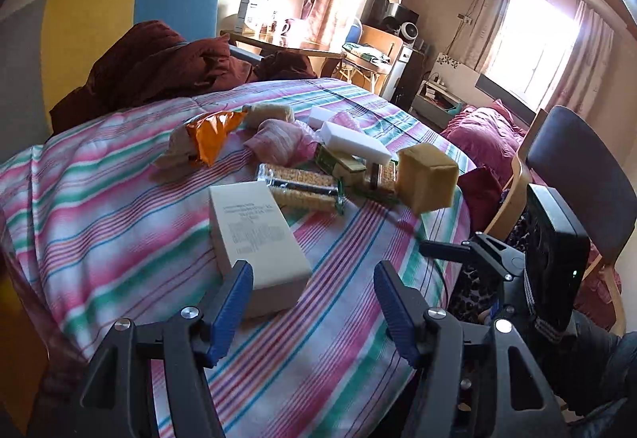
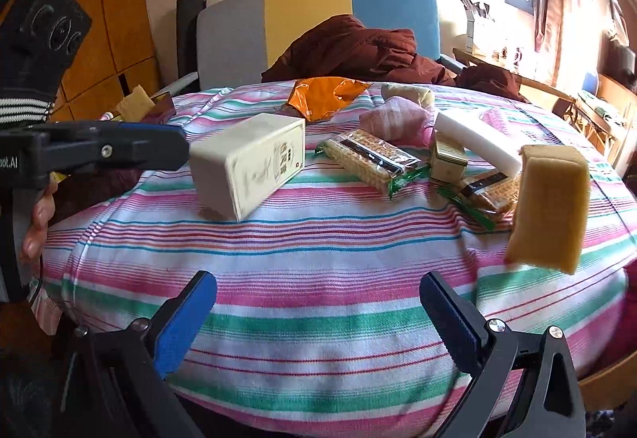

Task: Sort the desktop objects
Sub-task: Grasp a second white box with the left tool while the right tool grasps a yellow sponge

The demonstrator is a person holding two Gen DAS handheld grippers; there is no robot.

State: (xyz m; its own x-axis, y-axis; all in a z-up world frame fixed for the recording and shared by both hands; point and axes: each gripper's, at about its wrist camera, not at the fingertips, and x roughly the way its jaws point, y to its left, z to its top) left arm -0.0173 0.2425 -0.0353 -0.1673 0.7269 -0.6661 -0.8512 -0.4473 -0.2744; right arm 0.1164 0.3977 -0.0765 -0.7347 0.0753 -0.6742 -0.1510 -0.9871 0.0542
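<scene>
A pink, green and white striped cloth (image 2: 318, 239) is lying under a cream box (image 2: 247, 163), an orange wrapper (image 2: 322, 96) and a tan sponge (image 2: 549, 207).

Your right claw (image 2: 318, 312) hangs wide apart and empty over the near edge of the striped desk (image 2: 318, 279). Ahead left lies a cream box (image 2: 247, 165), tilted. Your left claw (image 2: 175, 149) reaches in from the left, just beside it. Wafer packs (image 2: 374, 159) lie beyond; a tan sponge (image 2: 551, 207), blurred, sits right.
</scene>
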